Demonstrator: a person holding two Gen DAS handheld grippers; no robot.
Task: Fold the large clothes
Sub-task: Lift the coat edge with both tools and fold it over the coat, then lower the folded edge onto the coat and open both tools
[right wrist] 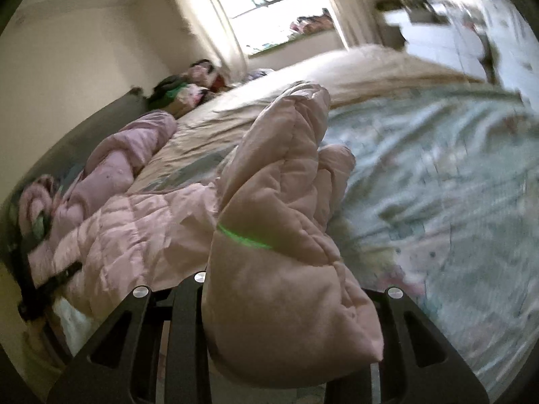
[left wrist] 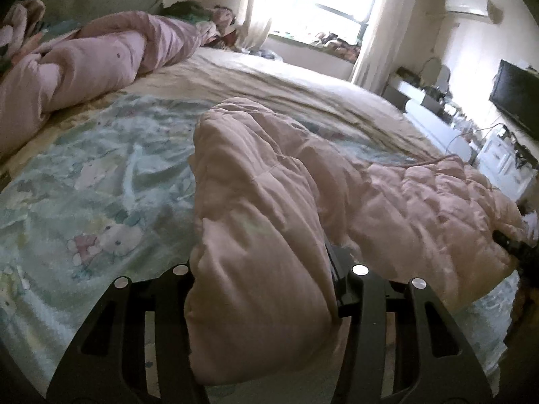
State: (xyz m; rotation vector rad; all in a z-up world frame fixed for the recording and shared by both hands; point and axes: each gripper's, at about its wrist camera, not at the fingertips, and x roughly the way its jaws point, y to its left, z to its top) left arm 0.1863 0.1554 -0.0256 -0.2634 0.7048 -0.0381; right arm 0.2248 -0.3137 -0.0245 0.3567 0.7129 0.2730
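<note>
A large pale pink quilted padded coat (left wrist: 404, 208) lies on the bed's patterned sheet (left wrist: 101, 181). My left gripper (left wrist: 266, 289) is shut on one puffy part of the coat (left wrist: 256, 235), which bulges up between its black fingers (left wrist: 363, 296). My right gripper (right wrist: 289, 303) is shut on another puffy part of the same coat (right wrist: 286, 235), lifted above the sheet (right wrist: 438, 185). The rest of the coat (right wrist: 128, 229) stretches to the left in the right wrist view, where the other gripper's dark tip (right wrist: 50, 286) shows at its far end.
A pink duvet (left wrist: 101, 57) is bunched at the head of the bed near the headboard (left wrist: 94, 0). A beige blanket (left wrist: 269, 80) covers the far side. A window with curtains (left wrist: 320, 0), a TV (left wrist: 515, 97) and white furniture (left wrist: 498, 158) stand to the right.
</note>
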